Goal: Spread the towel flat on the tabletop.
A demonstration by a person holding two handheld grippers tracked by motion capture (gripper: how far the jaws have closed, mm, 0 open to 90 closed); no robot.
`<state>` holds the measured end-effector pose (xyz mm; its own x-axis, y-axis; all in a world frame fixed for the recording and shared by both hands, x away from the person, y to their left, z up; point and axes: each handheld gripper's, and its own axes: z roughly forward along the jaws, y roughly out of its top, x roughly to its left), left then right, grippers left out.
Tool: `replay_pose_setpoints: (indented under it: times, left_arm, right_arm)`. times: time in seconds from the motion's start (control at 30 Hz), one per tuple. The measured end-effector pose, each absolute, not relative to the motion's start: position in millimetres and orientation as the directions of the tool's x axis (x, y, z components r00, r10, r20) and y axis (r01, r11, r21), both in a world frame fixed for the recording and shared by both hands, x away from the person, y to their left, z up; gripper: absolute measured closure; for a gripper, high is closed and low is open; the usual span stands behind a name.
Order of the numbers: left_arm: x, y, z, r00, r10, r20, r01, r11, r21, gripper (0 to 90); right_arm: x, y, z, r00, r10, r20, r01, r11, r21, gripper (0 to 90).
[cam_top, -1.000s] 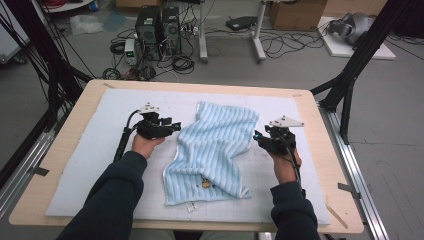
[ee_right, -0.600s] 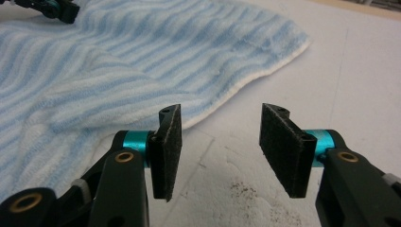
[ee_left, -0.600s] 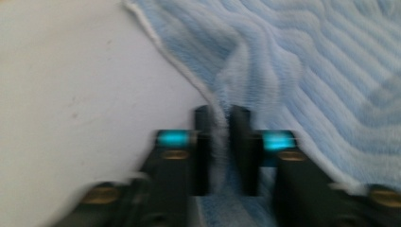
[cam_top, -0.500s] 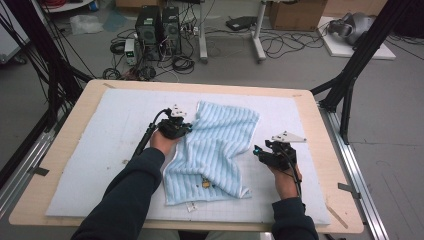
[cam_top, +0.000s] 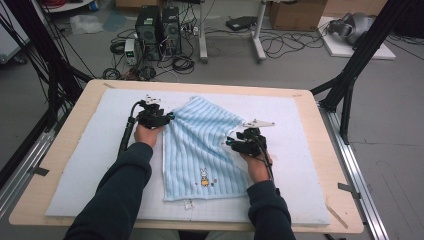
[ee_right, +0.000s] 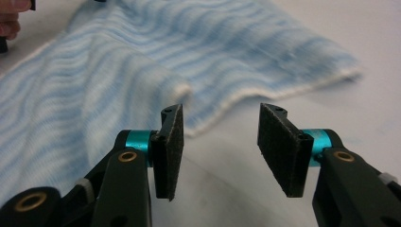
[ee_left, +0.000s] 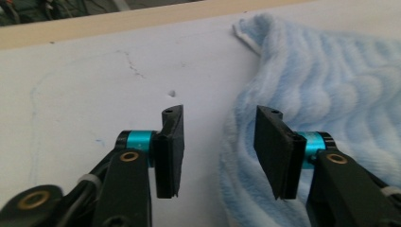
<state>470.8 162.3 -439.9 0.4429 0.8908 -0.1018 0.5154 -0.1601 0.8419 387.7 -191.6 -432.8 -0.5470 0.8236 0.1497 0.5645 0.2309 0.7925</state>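
A pale foam mat [cam_top: 90, 165] covers the wooden table [cam_top: 345, 215], and one towel, blue-striped [cam_top: 202, 145], lies spread across the middle of it, a small rabbit motif near its close hem. Two grippers are at work here. The right gripper [cam_top: 231, 143] sits at the towel's right edge, jaws parted and gripping nothing, a folded-over hem just ahead of them in its own view [ee_right: 198, 120]. Farther back, the left gripper [cam_top: 169, 117] is at the far left corner, and its jaws have just been opening, the plush edge lying between the pads untouched [ee_left: 246, 156]. It looks like flattening or folding, between grabs; next, each side needs to nip an edge cleanly. Beyond, cables and computer towers [cam_top: 157, 27] clutter the floor.
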Motion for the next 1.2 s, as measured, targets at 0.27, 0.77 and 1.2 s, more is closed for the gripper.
replay_pose_setpoints:
  times: [0.27, 0.77, 1.2]
  left_arm:
    - [450.2, 174.3, -428.4, 0.484, 0.868, -0.114, 0.457, -0.139, 0.878, 48.3]
    - [415.8, 171.0, -434.1, 0.561, 0.808, -0.184, 0.462, -0.121, 0.879, 47.4]
    - [398.7, 156.3, -446.7, 0.617, 0.766, -0.18, 0.509, -0.214, 0.834, 44.2]
  right_arm:
    - [412.4, -164.9, -445.7, -0.549, 0.832, 0.074, 0.602, 0.332, 0.726, 55.6]
    - [454.1, -207.5, -431.0, -0.313, 0.937, -0.156, 0.605, 0.324, 0.727, 85.0]
    - [402.9, -225.5, -404.2, -0.451, 0.892, -0.016, 0.511, 0.273, 0.815, 58.3]
